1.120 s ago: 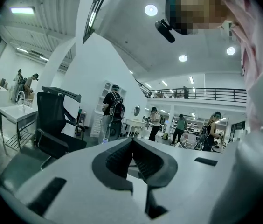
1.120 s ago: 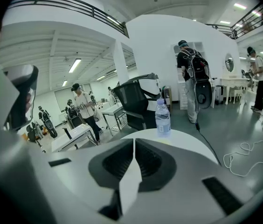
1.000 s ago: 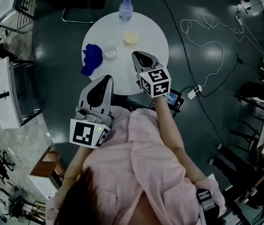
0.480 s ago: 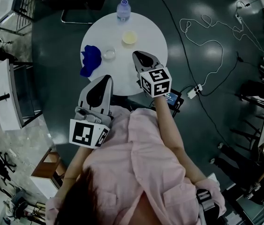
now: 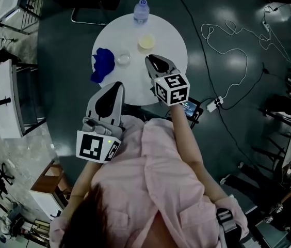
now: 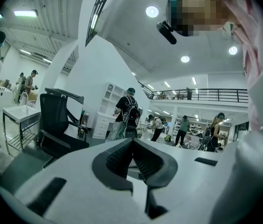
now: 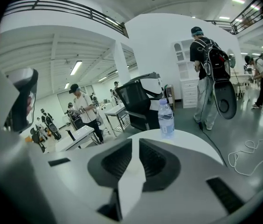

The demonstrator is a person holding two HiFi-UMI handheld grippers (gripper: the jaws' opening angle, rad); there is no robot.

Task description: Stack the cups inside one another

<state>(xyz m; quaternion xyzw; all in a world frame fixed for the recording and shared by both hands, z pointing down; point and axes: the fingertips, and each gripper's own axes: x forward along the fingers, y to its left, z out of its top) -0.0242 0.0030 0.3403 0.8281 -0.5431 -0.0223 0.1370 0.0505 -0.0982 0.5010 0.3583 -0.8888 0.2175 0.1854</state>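
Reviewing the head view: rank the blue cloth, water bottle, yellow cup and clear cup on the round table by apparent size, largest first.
1. blue cloth
2. water bottle, seen nearly from above, so its true size is unsure
3. yellow cup and clear cup look about alike, so they are not ranked against each other.

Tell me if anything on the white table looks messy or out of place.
Only the blue cloth, crumpled at the table's left edge and apparently overhanging it. Both cups and the bottle stand upright; nothing spilled.
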